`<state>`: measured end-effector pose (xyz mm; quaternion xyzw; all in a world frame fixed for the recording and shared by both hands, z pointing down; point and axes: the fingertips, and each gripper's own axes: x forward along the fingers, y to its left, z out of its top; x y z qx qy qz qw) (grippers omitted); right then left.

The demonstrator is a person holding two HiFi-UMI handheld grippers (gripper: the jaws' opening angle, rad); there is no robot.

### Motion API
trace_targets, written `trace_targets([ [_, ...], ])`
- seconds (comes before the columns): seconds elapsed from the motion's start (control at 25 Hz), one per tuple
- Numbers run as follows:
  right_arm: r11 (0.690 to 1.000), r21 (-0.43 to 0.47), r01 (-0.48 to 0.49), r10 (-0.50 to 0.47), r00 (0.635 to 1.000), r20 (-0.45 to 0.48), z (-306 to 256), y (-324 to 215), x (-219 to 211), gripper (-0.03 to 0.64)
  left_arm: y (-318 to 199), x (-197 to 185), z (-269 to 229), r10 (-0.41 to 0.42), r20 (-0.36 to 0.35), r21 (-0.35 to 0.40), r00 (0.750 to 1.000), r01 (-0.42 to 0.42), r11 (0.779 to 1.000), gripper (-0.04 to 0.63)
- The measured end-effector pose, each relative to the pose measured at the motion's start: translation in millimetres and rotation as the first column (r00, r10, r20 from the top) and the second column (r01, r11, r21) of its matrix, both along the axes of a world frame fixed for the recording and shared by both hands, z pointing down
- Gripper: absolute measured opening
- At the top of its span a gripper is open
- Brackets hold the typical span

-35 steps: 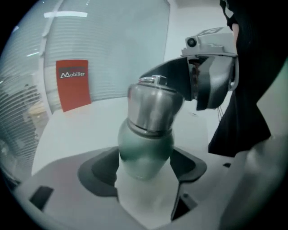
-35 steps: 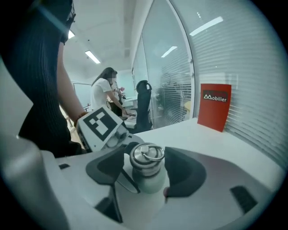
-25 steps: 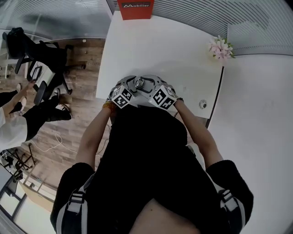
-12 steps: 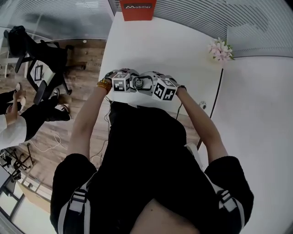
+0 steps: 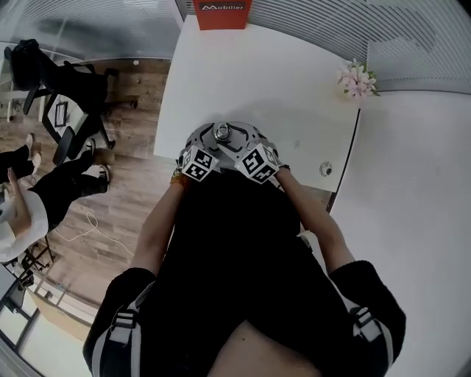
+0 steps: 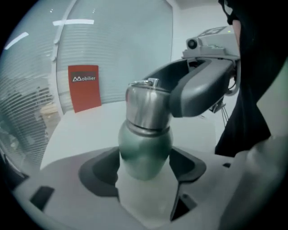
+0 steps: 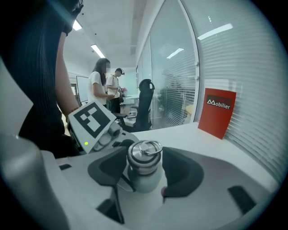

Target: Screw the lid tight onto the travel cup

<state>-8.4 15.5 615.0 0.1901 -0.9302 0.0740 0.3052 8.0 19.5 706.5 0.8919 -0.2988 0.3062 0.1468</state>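
Gripping the green body of the travel cup (image 6: 145, 150), the left gripper (image 6: 144, 170) had its jaws clamped on both sides of it, having just closed a little tighter. The right gripper (image 7: 143, 175) clasped the steel lid (image 7: 144, 156) seated on top of the cup, pads against the lid's sides, its jaws having just eased slightly wider. In the head view the cup sat at upper centre of the frame, between both grippers, over the near edge of the white table (image 5: 243, 74). A red sign (image 5: 222, 13) stood at the top edge.

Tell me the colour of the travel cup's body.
Pale green cup body, under a silver lid; left gripper view shows it best.
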Motion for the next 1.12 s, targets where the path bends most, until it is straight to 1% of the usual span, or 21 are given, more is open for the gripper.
trace_targets([
  [0.08, 1.0, 0.002, -0.001, 0.001, 1.0, -0.002, 2.0, -0.9, -0.3, 0.239, -1.2, 0.4, 0.4, -0.035, -0.002, 0.003, 0.999, 0.035, 0.999, 0.348],
  [0.16, 1.0, -0.008, 0.022, -0.022, 1.0, 0.004, 3.0, -0.4, -0.6, 0.237, -0.4, 0.2, 1.3, -0.004, 0.002, 0.0, 1.0, 0.004, 1.0, 0.345],
  [0.28, 0.994, -0.015, 0.109, -0.109, 0.994, -0.002, 4.5, 0.7, -3.8, 0.235, 0.5, -2.3, 3.9, 0.136, 0.028, -0.021, 0.99, -0.135, 0.991, 0.344],
  [0.36, 0.982, -0.017, 0.19, -0.19, 0.982, -0.015, 5.4, 0.4, -5.0, 0.233, 0.2, -2.5, 6.1, 0.272, 0.052, -0.048, 0.961, -0.27, 0.962, 0.344],
  [0.4, 0.973, -0.02, 0.231, -0.232, 0.973, -0.021, 5.6, 0.1, -5.3, 0.233, 0.0, -2.2, 6.7, 0.348, 0.066, -0.063, 0.935, -0.344, 0.937, 0.344],
  [0.44, 0.962, -0.023, 0.272, -0.272, 0.962, -0.028, 5.6, -0.2, -5.9, 0.233, -0.3, -2.2, 7.1, 0.427, 0.081, -0.08, 0.901, -0.421, 0.904, 0.344],
  [0.48, 0.951, -0.024, 0.31, -0.31, 0.95, -0.036, 5.4, -0.6, -6.8, 0.233, -0.6, -2.9, 7.4, 0.506, 0.1, -0.099, 0.857, -0.497, 0.862, 0.345],
  [0.56, 0.928, -0.024, 0.372, -0.372, 0.927, -0.05, 5.1, -1.1, -10.1, 0.233, -0.9, -5.8, 7.6, 0.648, 0.138, -0.137, 0.749, -0.633, 0.762, 0.345],
  [0.6, 0.92, -0.024, 0.392, -0.393, 0.918, -0.055, 5.0, -1.3, -12.0, 0.233, -0.9, -7.3, 7.6, 0.701, 0.152, -0.152, 0.697, -0.684, 0.713, 0.345],
  [0.64, 0.914, -0.025, 0.404, -0.405, 0.912, -0.059, 5.0, -1.5, -13.6, 0.233, -0.9, -8.5, 7.4, 0.737, 0.158, -0.162, 0.657, -0.719, 0.676, 0.345],
  [0.68, 0.912, -0.026, 0.41, -0.411, 0.91, -0.06, 5.0, -1.6, -14.7, 0.233, -1.0, -9.1, 6.8, 0.758, 0.157, -0.167, 0.633, -0.74, 0.652, 0.345],
  [0.72, 0.911, -0.024, 0.411, -0.412, 0.909, -0.061, 4.8, -1.7, -15.2, 0.233, -1.1, -9.3, 6.0, 0.766, 0.152, -0.165, 0.625, -0.748, 0.643, 0.345],
  [0.76, 0.913, -0.019, 0.408, -0.409, 0.911, -0.061, 4.2, -1.8, -15.1, 0.233, -1.4, -9.1, 5.2, 0.762, 0.144, -0.158, 0.631, -0.746, 0.647, 0.347],
  [0.8, 0.915, -0.009, 0.402, -0.402, 0.913, -0.062, 3.4, -2.0, -14.5, 0.233, -2.0, -8.8, 4.7, 0.748, 0.135, -0.149, 0.65, -0.733, 0.663, 0.348],
  [0.84, 0.92, 0.006, 0.392, -0.391, 0.918, -0.064, 2.6, -2.4, -13.5, 0.238, -3.3, -9.0, 4.6, 0.722, 0.126, -0.138, 0.68, -0.709, 0.692, 0.353],
  [0.88, 0.928, 0.021, 0.372, -0.371, 0.927, -0.062, 1.5, -3.1, -12.3, 0.241, -5.2, -9.9, 4.8, 0.681, 0.116, -0.126, 0.723, -0.669, 0.732, 0.365],
  [0.92, 0.94, 0.031, 0.34, -0.338, 0.94, -0.051, -0.3, -4.2, -10.9, 0.252, -7.2, -11.4, 5.1, 0.624, 0.104, -0.113, 0.774, -0.615, 0.781, 0.389],
  [1.0, 0.97, 0.033, 0.242, -0.243, 0.97, 0.0, -5.8, -6.6, -7.9, 0.27, -8.3, -14.1, 5.0, 0.469, 0.06, -0.086, 0.881, -0.463, 0.882, 0.396],
  [1.04, 0.981, 0.03, 0.191, -0.192, 0.981, 0.025, -8.1, -6.6, -6.6, 0.27, -7.0, -14.6, 4.8, 0.377, 0.032, -0.073, 0.926, -0.374, 0.924, 0.396],
  [1.08, 0.988, 0.029, 0.149, -0.15, 0.988, 0.04, -9.0, -5.5, -6.0, 0.268, -4.9, -14.4, 4.6, 0.287, 0.006, -0.062, 0.958, -0.286, 0.956, 0.396],
  [1.12, 0.993, 0.031, 0.117, -0.119, 0.992, 0.046, -8.4, -4.3, -6.4, 0.265, -2.6, -13.6, 4.3, 0.206, -0.014, -0.049, 0.979, -0.206, 0.977, 0.394],
])
